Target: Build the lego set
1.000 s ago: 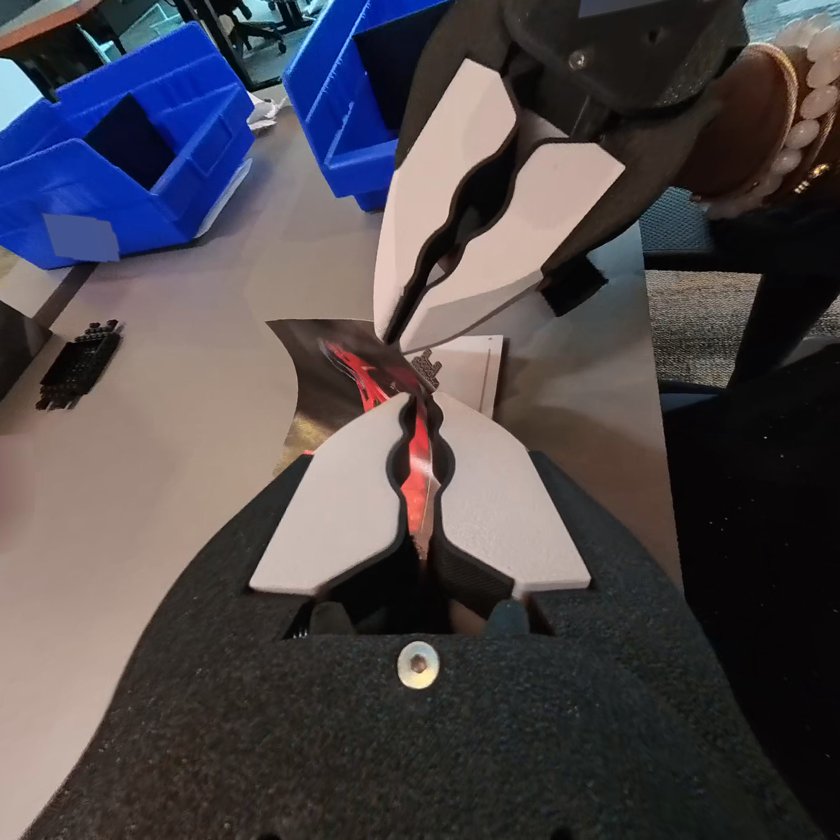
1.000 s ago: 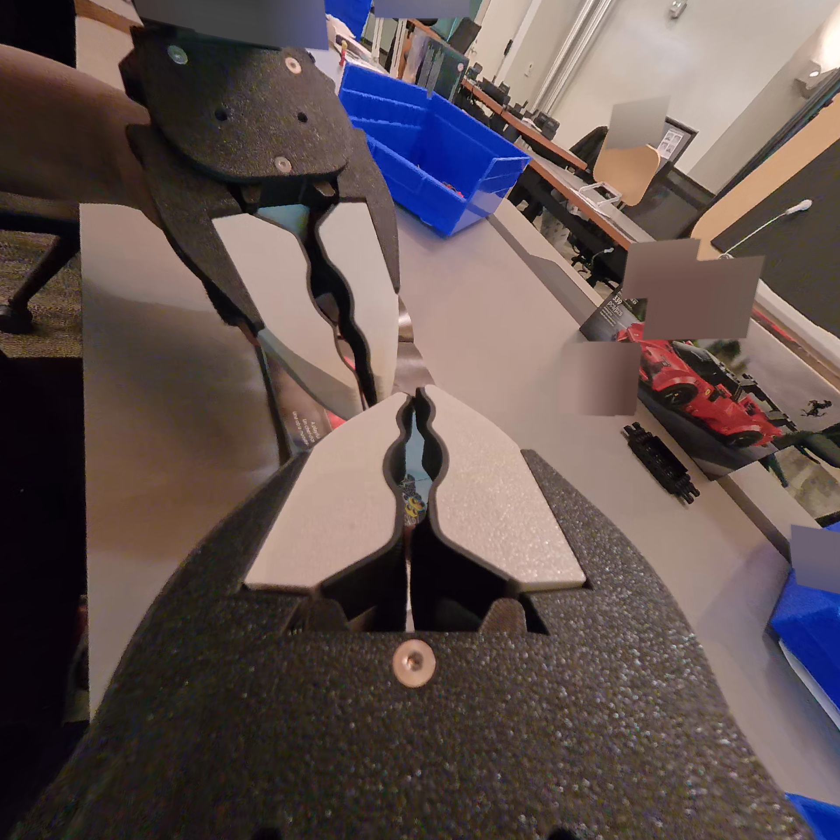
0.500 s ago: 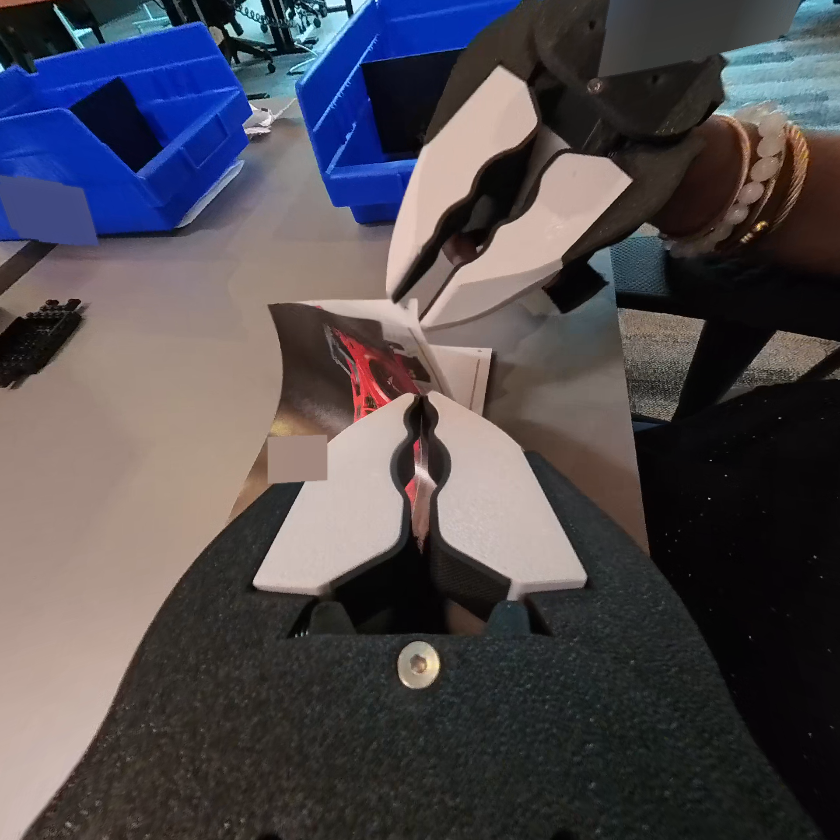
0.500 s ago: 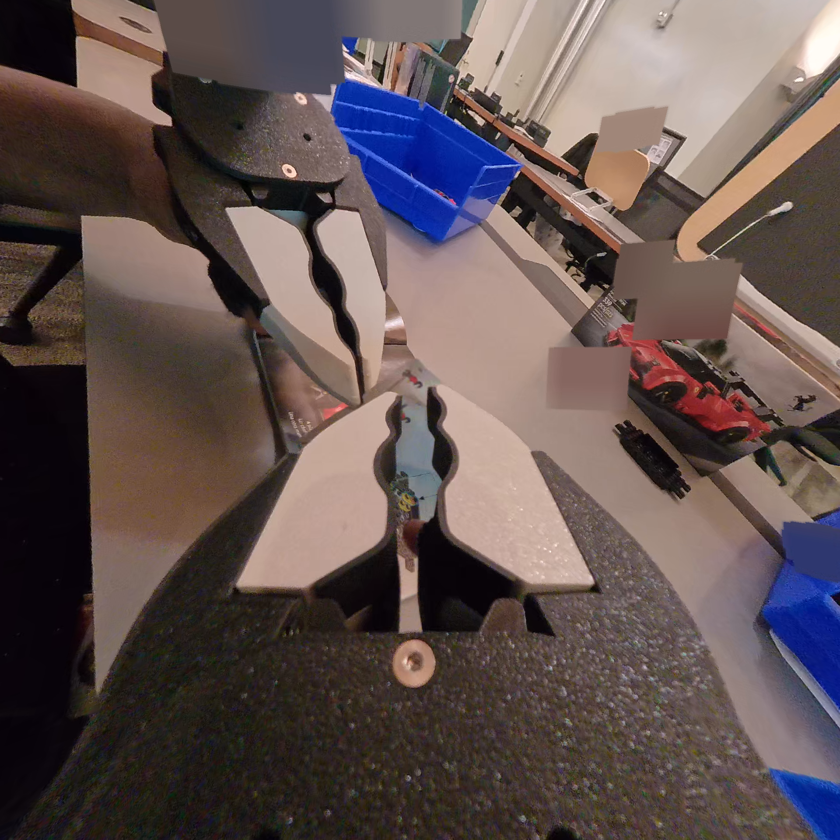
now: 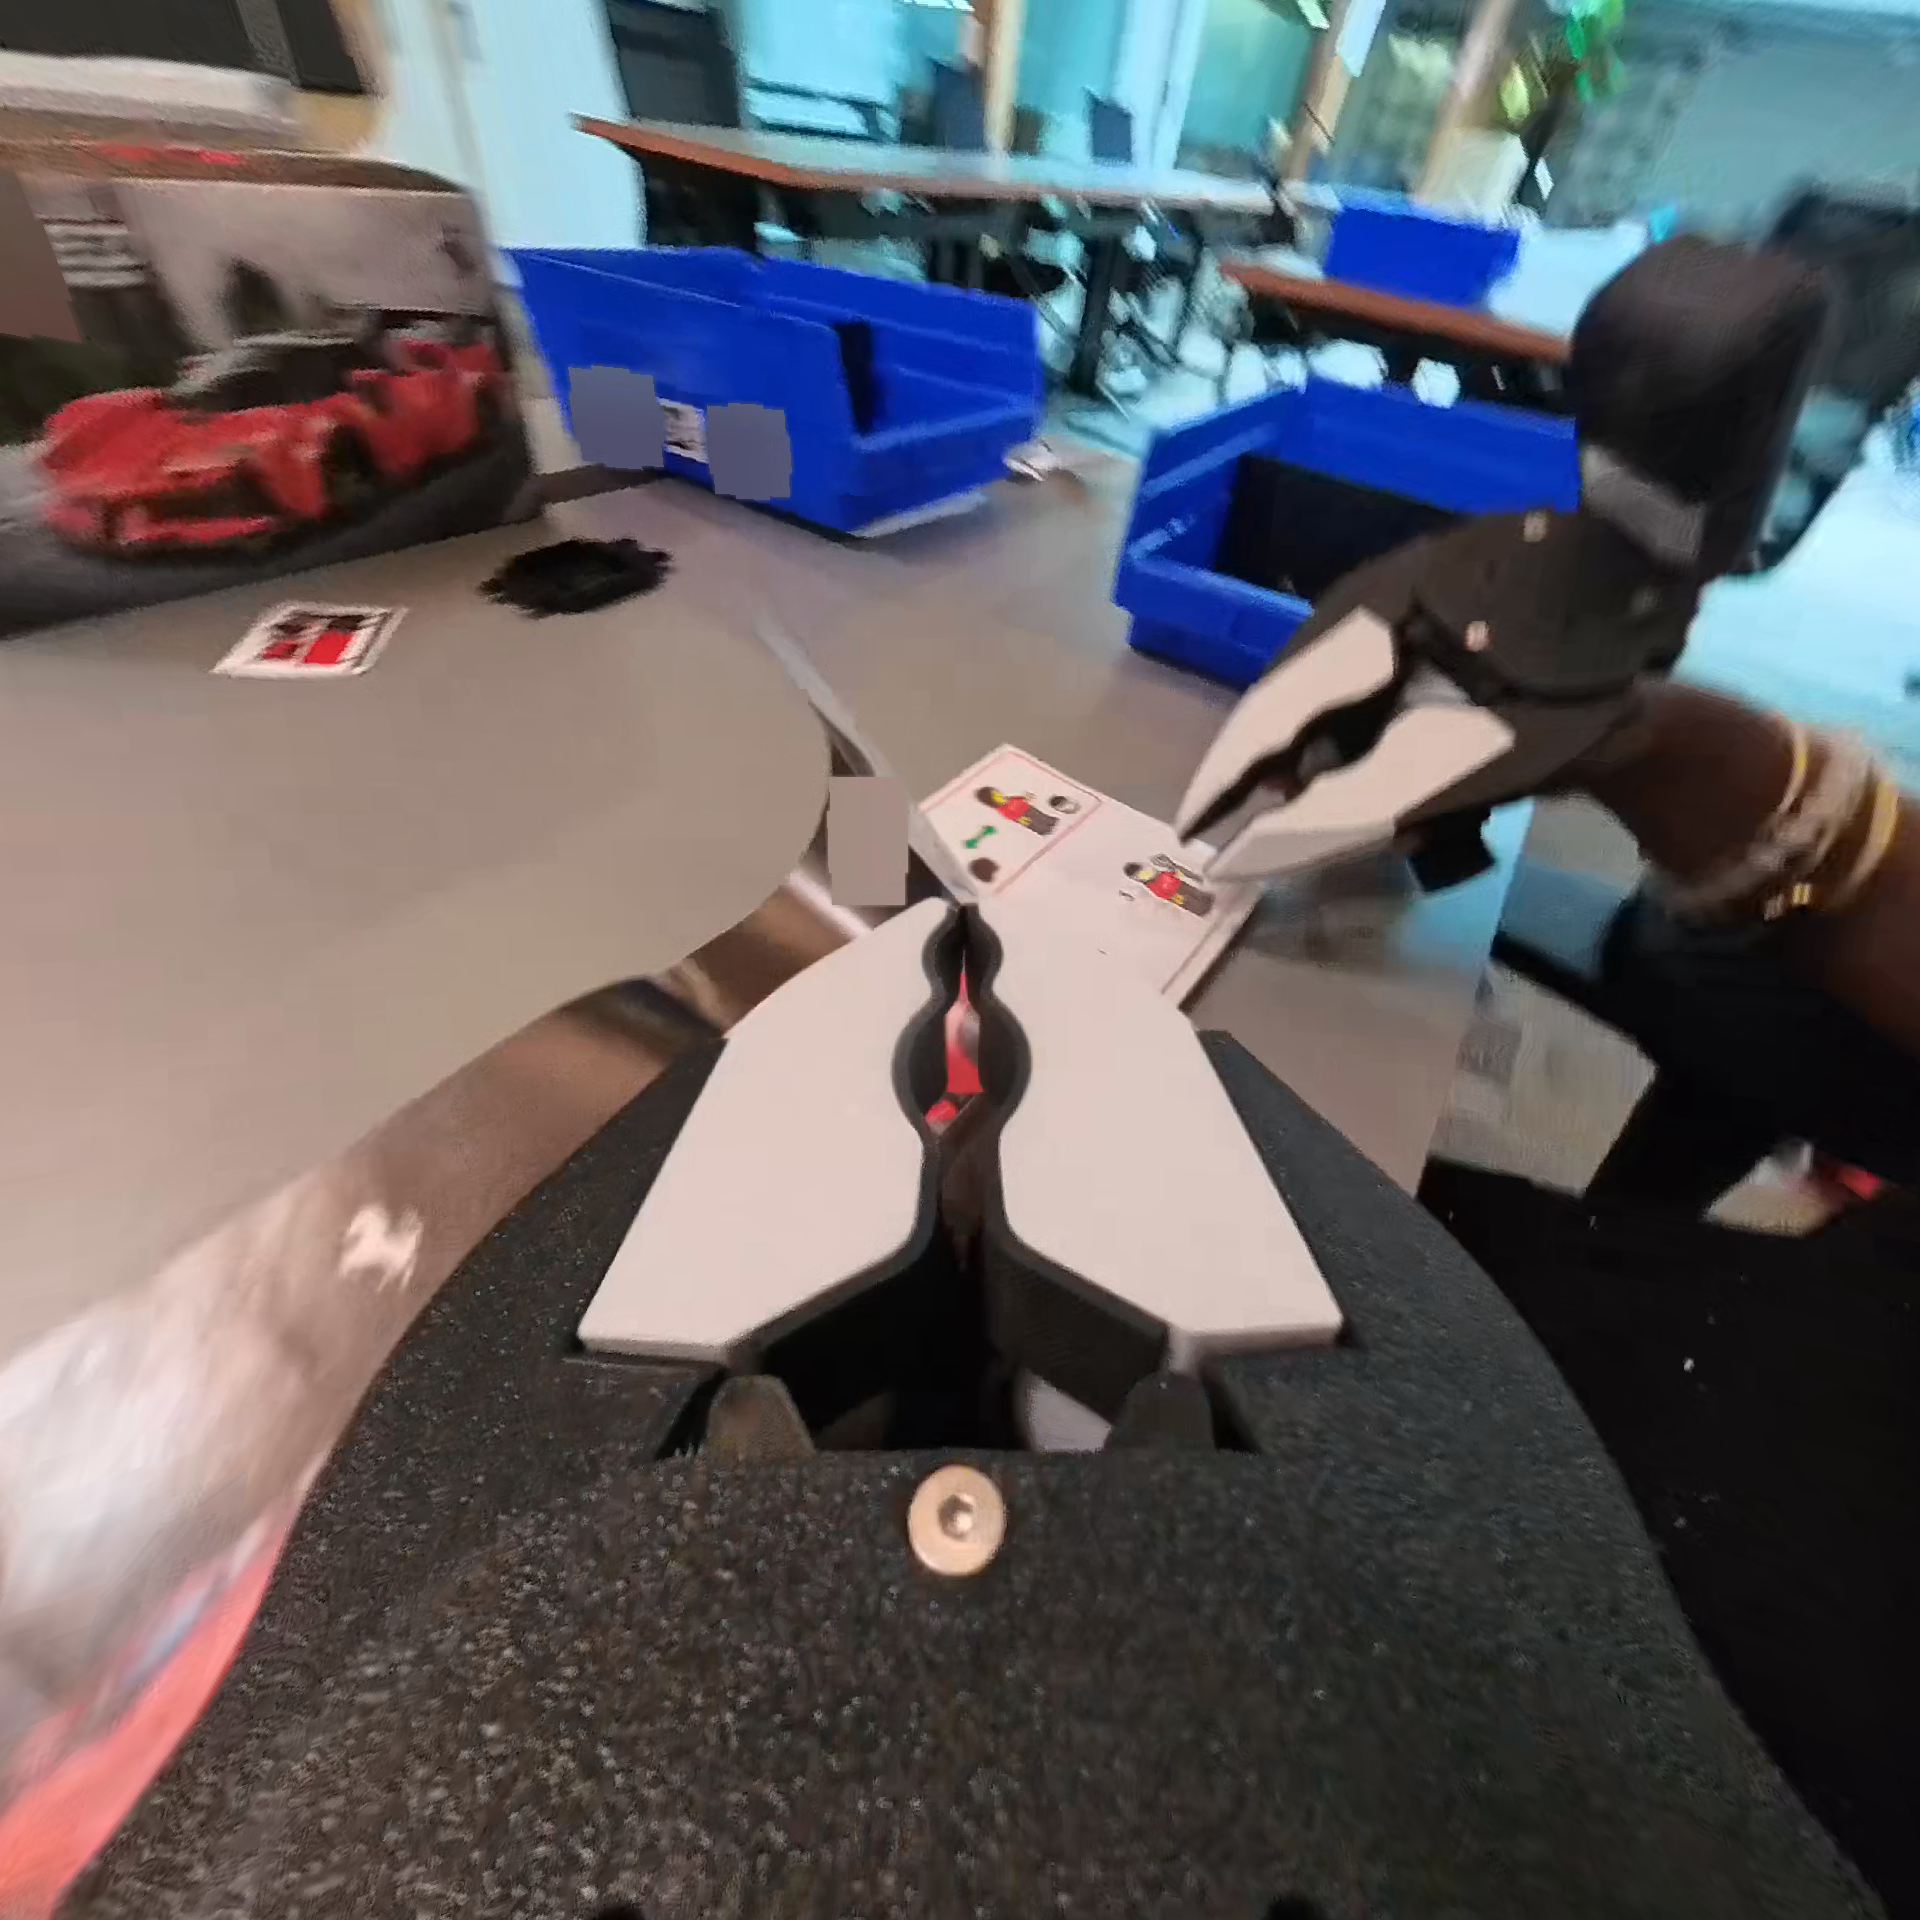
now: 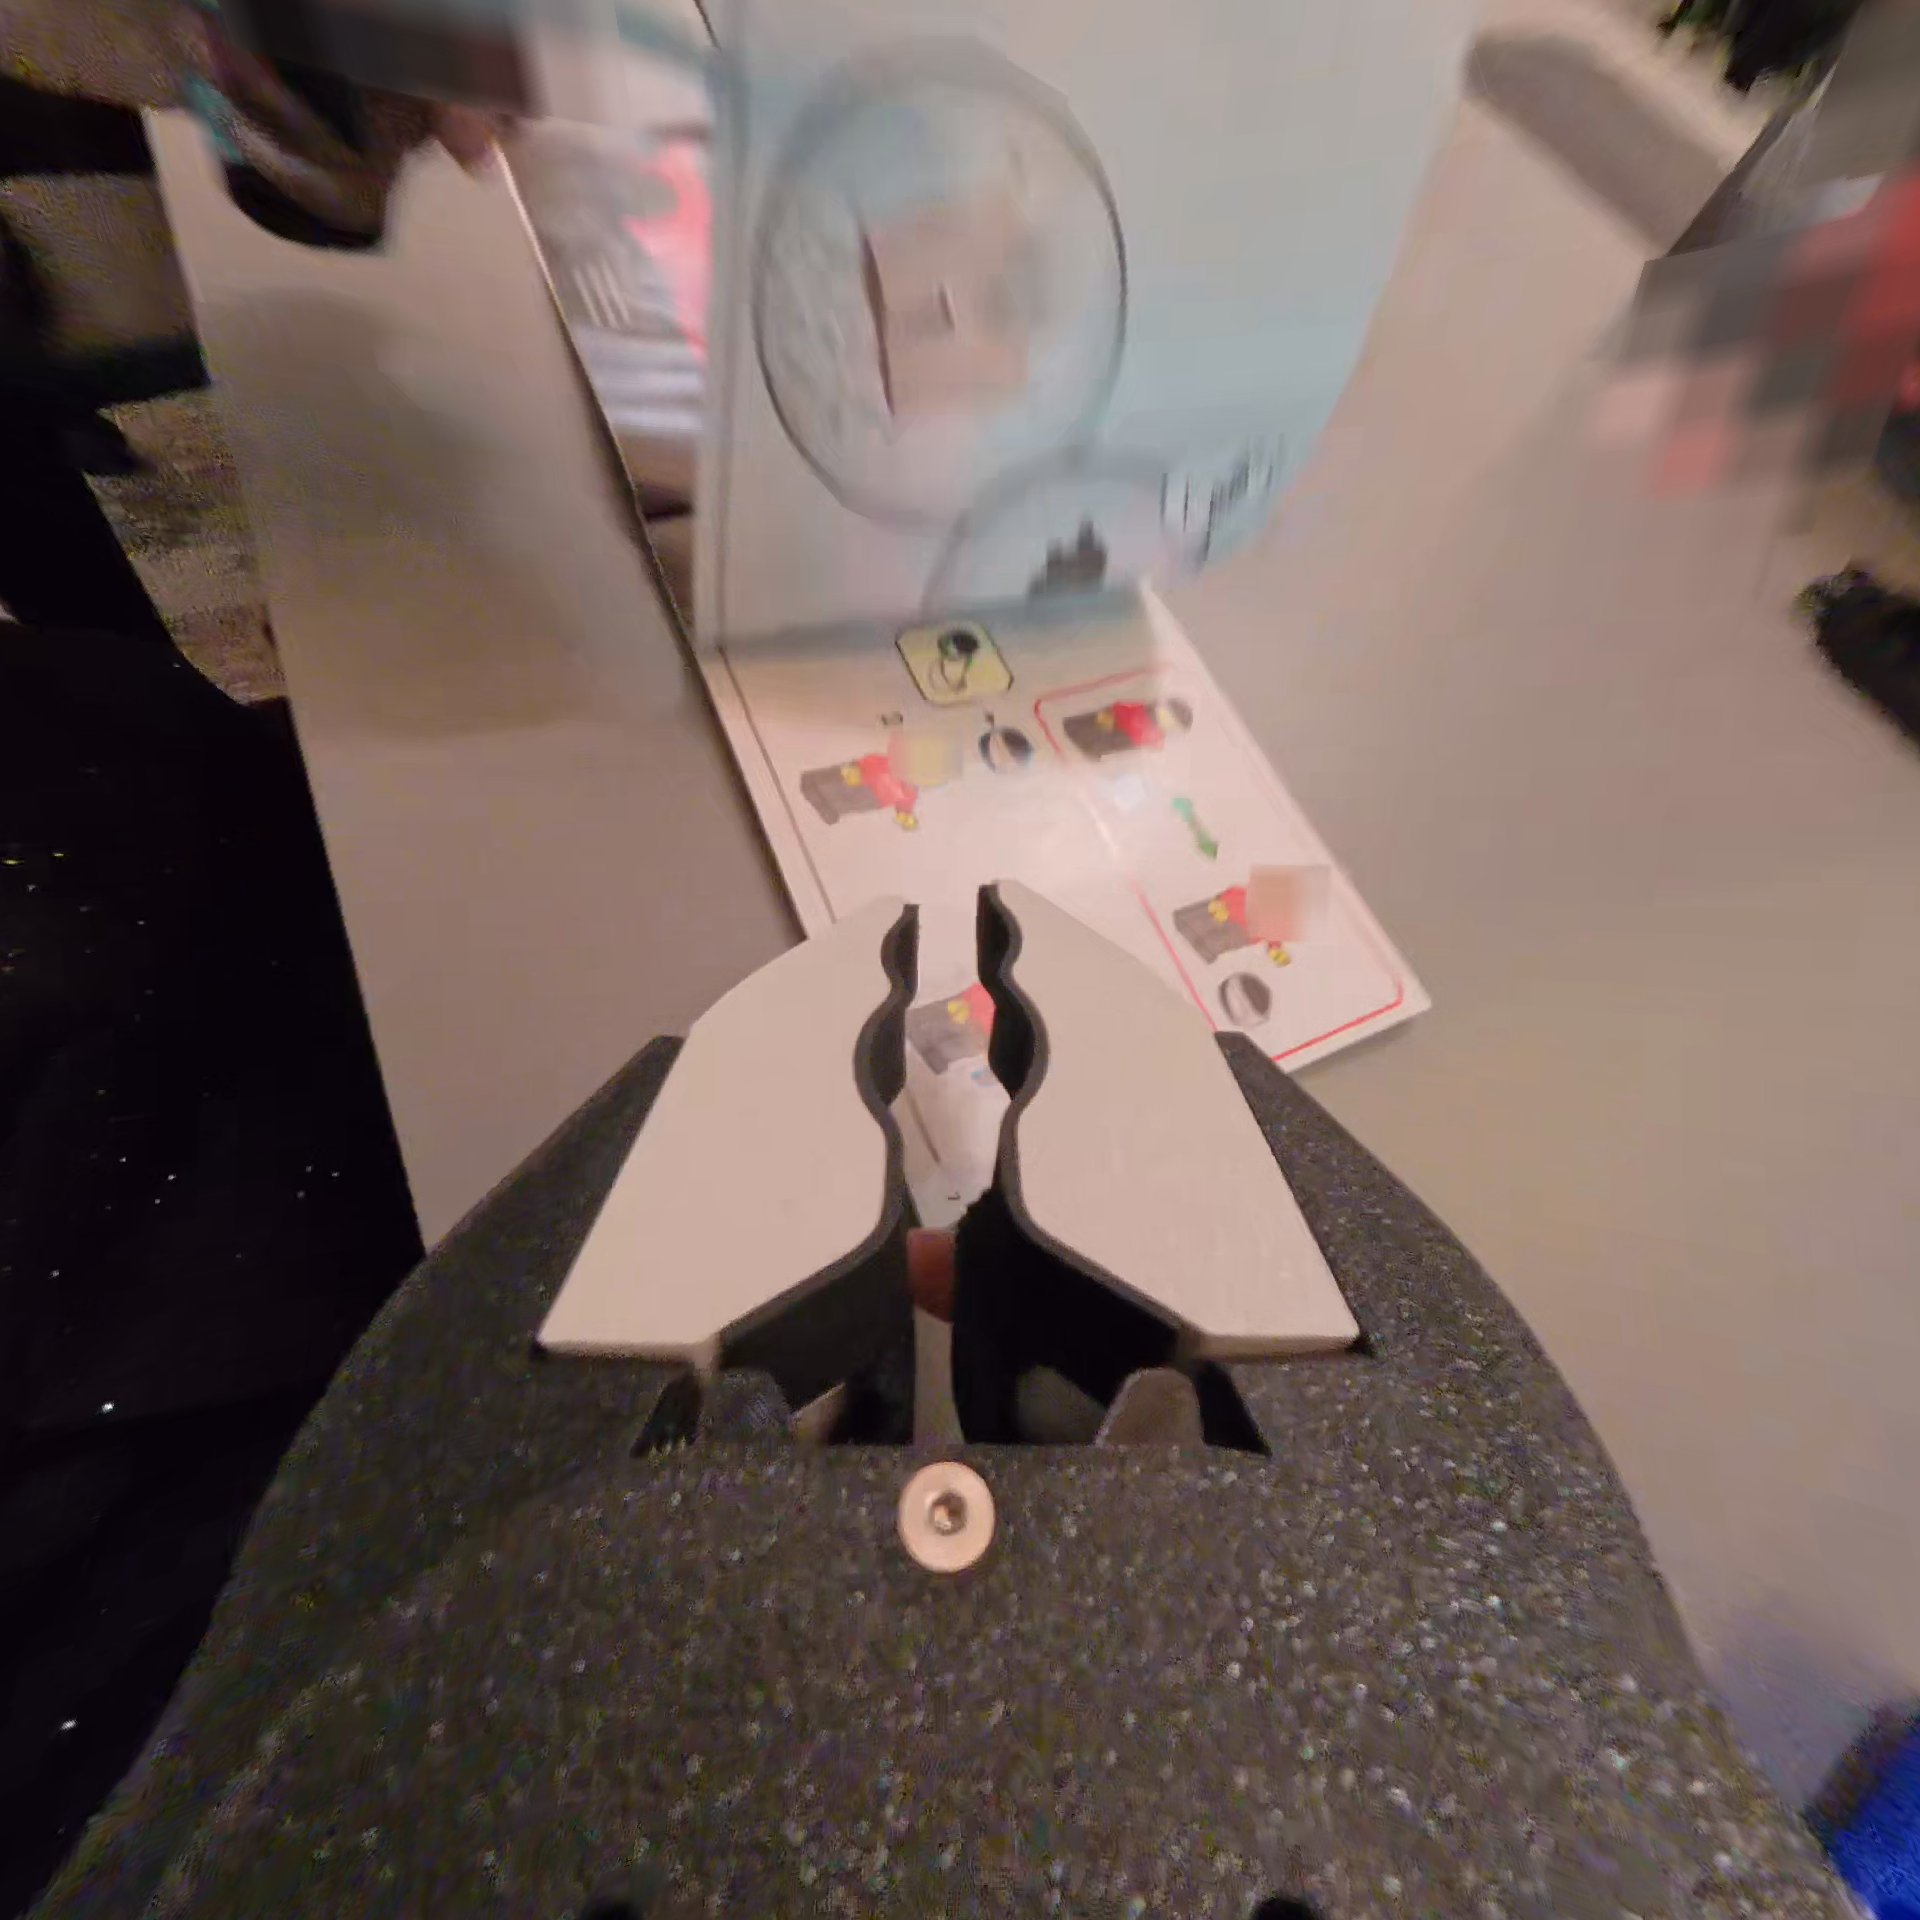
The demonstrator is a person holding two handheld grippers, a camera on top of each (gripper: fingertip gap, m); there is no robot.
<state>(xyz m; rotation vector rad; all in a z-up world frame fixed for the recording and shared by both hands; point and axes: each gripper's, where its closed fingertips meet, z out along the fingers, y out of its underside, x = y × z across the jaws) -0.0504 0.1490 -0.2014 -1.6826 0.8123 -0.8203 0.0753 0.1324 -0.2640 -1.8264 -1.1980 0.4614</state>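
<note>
On the left wrist view, my left gripper (image 5: 961, 920) is clenched on the glossy cover (image 5: 623, 1039) of a booklet (image 5: 1091, 862); a red strip of the cover shows between the pressed fingers (image 5: 831, 1091). The cover curls away to the lower left, blurred. Just ahead, the booklet's open white page lies flat on the grey table (image 5: 416, 831), printed with small figure drawings. The right gripper (image 5: 1210, 842) comes in from the right, tips slightly parted and at the page's far corner; I cannot tell whether they touch it. Farther back I note a box (image 5: 260, 395) with a red car picture, a small sticker sheet (image 5: 307, 639), a black part (image 5: 577, 571) and two blue bins (image 5: 831, 395).

On the right wrist view, my right gripper (image 6: 948, 914) stands released, a clear gap between its fingers (image 6: 1122, 1091), with nothing pinched. The page (image 6: 1091, 831) lies flat beneath and ahead of the tips. Behind it a pale blue leaf (image 6: 987, 312) stands raised, heavily blurred. The left gripper is not distinguishable in this view.
</note>
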